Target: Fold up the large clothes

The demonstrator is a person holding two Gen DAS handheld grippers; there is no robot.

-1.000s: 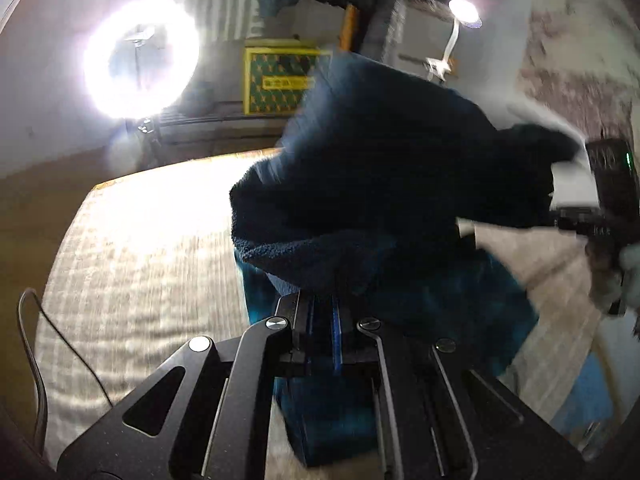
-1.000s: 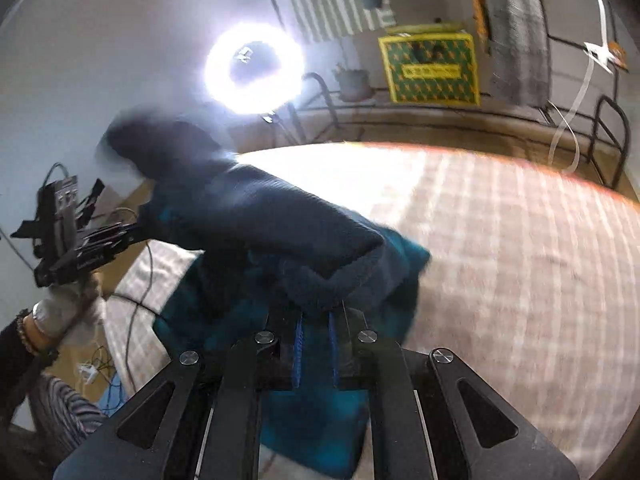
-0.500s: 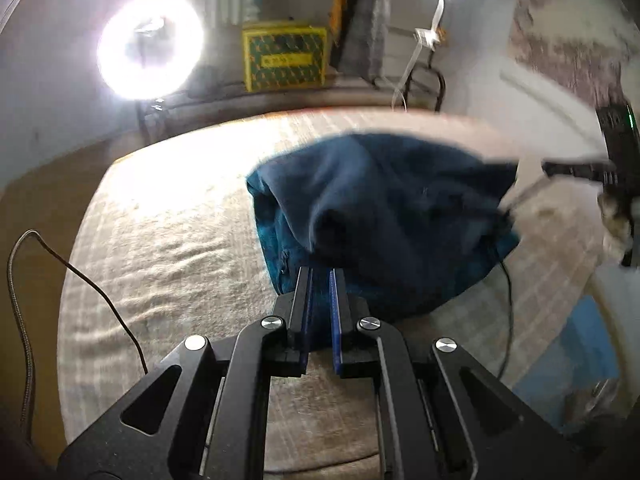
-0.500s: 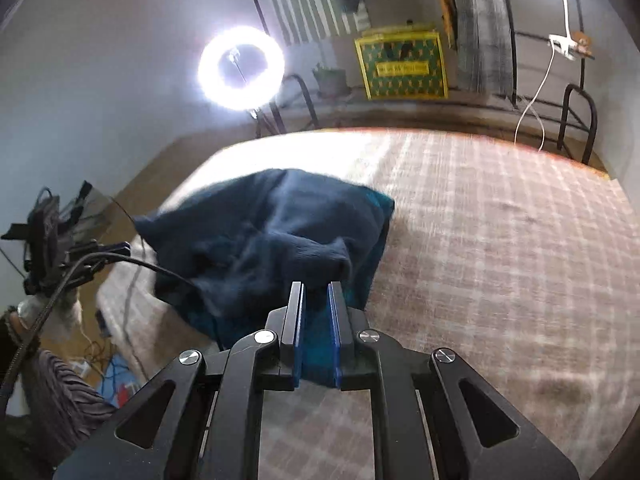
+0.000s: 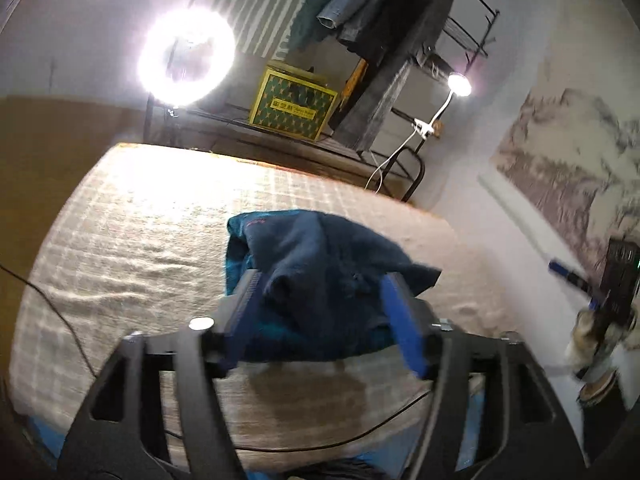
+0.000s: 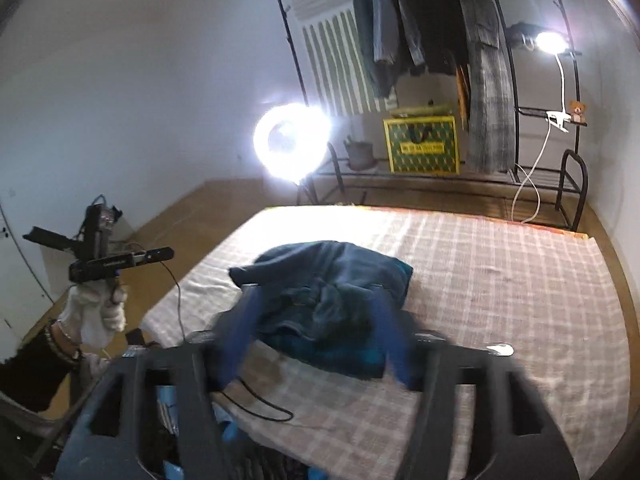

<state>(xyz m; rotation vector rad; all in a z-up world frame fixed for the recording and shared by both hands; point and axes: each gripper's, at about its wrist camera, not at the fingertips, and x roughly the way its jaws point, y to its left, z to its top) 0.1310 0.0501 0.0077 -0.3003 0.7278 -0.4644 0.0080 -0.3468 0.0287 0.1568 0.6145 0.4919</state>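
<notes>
A dark blue fleece garment [image 5: 320, 276] lies bunched in a loose folded heap on the checked bed cover [image 5: 140, 240], also seen as the garment [image 6: 332, 292] in the right wrist view. My left gripper [image 5: 324, 308] hangs above and in front of it, jaws opening, nothing pressed between the blue pads. My right gripper [image 6: 316, 320] is likewise raised off the heap, jaws opening, blurred by motion, holding nothing. Each view shows the other gripper: the right gripper [image 5: 580, 284] at the far right, the left gripper [image 6: 120, 260] in a white-gloved hand at the left.
A black cable [image 6: 260, 404] trails over the near edge of the bed. Beyond the bed stand a ring light [image 6: 292, 144], a yellow-green box [image 6: 420, 144], a rack of hanging clothes [image 6: 420, 20] and a clip lamp [image 6: 552, 42]. A wall runs along the right.
Both grippers let go of the garment, which dropped onto the bed in a heap. Both jaws went from shut to wide apart, and both hands lifted and drew back from it.
</notes>
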